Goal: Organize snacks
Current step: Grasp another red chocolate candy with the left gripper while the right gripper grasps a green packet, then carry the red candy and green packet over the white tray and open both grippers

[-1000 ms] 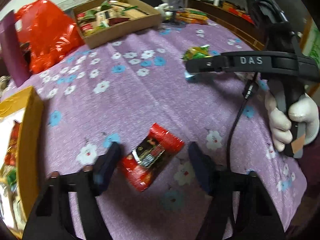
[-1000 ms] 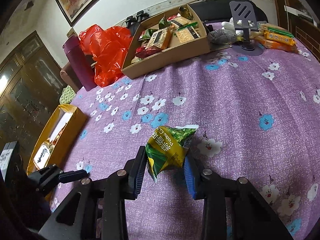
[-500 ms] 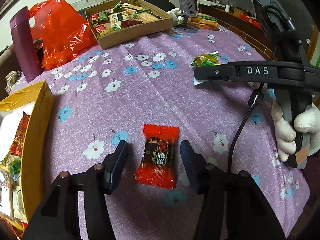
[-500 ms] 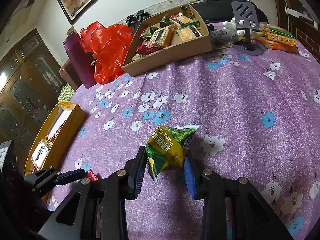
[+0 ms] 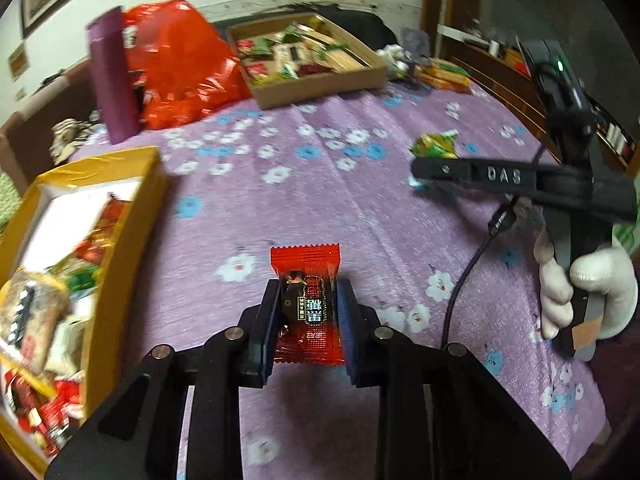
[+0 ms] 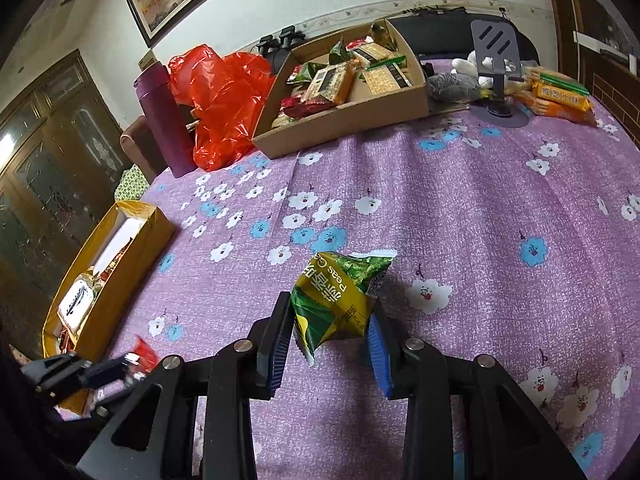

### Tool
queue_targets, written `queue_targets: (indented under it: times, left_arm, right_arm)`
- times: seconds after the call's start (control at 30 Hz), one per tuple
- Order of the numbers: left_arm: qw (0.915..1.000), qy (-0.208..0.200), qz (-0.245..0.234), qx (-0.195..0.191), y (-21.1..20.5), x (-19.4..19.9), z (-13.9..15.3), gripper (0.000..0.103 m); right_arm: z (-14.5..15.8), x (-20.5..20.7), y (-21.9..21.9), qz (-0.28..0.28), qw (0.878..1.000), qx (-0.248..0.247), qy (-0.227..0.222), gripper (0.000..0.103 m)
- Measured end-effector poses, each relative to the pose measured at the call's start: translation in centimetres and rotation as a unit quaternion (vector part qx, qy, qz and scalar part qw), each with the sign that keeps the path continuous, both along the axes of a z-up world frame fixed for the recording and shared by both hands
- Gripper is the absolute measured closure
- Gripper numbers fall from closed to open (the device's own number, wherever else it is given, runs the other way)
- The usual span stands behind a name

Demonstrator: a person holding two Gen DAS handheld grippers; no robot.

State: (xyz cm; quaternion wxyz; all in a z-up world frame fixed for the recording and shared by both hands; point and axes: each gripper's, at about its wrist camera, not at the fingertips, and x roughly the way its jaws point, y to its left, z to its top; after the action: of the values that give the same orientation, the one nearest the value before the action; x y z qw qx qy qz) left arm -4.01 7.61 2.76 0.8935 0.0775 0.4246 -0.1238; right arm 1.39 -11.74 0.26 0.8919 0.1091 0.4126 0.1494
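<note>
A red candy packet (image 5: 305,258) with a dark label sits between my left gripper's (image 5: 307,300) jaws, which are closing tight on it with both pads against its sides. It hangs just above the purple flowered tablecloth (image 5: 360,208). My right gripper (image 6: 330,316) is shut on a green pea snack packet (image 6: 340,284), held a little above the cloth. In the left wrist view the right gripper (image 5: 424,170) shows side-on with the green packet (image 5: 434,146) at its tip and a white-gloved hand (image 5: 592,284) on its handle. The left gripper (image 6: 116,368) appears blurred at lower left in the right wrist view.
A yellow box (image 5: 120,216) holding several snacks stands at the left. At the back are a cardboard tray (image 6: 348,120) of snacks, a red plastic bag (image 6: 224,96), a purple bottle (image 6: 164,120), a phone stand (image 6: 498,76) and orange packets (image 6: 560,100).
My left gripper's jaws have shut on the red candy packet and lifted it slightly, swinging toward the yellow box. The right gripper keeps still with the green packet.
</note>
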Motion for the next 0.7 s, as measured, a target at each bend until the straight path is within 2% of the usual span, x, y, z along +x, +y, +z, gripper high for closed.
queue_targets:
  times: [0.43, 0.7]
  left_arm:
    - [0.9966, -0.043, 0.069, -0.01, 4.5, -2.3, 2.7, 0.079]
    - [0.9925, -0.065, 0.097, -0.034, 7.7, -4.0, 4.2, 0.079]
  right_arm:
    - [0.0, -0.9, 1.1, -0.004, 1.0, -0.022, -0.02, 0.067]
    - [-0.2, -2.7, 2.7, 0.002, 0.999, -0.044, -0.018, 0.067]
